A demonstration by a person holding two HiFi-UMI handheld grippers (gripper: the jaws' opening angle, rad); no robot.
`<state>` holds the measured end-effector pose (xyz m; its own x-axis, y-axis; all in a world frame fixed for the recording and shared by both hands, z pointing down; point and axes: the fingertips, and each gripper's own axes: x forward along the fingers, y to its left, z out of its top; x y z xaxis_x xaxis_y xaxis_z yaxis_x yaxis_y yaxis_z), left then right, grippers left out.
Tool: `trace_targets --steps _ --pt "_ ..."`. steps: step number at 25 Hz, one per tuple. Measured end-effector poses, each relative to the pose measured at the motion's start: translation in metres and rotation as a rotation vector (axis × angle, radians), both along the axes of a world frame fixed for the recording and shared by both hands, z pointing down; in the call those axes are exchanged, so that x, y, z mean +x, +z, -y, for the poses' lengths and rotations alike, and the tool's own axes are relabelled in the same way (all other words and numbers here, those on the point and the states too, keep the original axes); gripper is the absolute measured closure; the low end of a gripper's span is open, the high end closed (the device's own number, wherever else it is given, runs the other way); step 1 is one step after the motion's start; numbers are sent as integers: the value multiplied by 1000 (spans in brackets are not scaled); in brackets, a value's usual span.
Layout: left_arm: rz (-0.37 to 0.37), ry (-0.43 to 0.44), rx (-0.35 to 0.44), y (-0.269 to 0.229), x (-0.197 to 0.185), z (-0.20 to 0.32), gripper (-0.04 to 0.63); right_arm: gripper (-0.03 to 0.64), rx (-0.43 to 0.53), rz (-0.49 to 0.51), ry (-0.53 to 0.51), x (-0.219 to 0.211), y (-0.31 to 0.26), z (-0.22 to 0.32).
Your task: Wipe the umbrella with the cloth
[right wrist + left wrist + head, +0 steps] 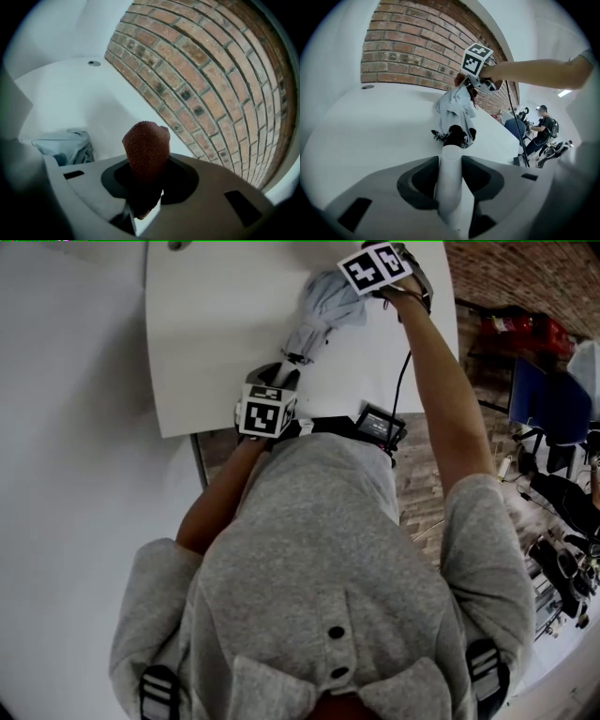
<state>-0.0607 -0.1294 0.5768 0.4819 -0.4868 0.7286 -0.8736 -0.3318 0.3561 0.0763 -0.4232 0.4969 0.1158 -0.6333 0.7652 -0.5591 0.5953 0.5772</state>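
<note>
A folded pale blue-grey umbrella (323,310) lies on the white table (216,343). Its white handle (450,183) sits between the jaws of my left gripper (450,161), which is shut on it near the table's front edge (274,381). The bunched canopy (457,110) stretches away from that gripper. My right gripper (145,176) is shut on a reddish-brown cloth (146,147) that sticks up between its jaws. It hovers over the far end of the umbrella (380,273), with the canopy fabric (65,145) to its lower left. In the left gripper view the right gripper (477,79) hangs just above the canopy.
A brick wall (211,84) runs behind the table. A black device (380,425) with a cable sits at the table's front edge. A person (541,124) stands among equipment at the right. A small round fitting (367,86) is set in the far tabletop.
</note>
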Motion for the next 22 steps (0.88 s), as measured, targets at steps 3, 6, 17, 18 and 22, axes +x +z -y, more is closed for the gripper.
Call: trace_targets --steps 3,6,17,18,22 --pt "-3 -4 -3 2 -1 -1 439 518 -3 22 12 14 1 -2" --pt "-5 -3 -2 2 0 1 439 518 -27 76 16 22 7 -8" --pt "-8 -2 -2 1 -1 0 439 518 -142 334 31 30 41 -51" --pt "-9 -3 -2 1 -1 0 439 518 -150 363 34 29 44 -55" --pt "-12 -1 -5 3 -1 0 439 518 -160 469 55 26 52 -68"
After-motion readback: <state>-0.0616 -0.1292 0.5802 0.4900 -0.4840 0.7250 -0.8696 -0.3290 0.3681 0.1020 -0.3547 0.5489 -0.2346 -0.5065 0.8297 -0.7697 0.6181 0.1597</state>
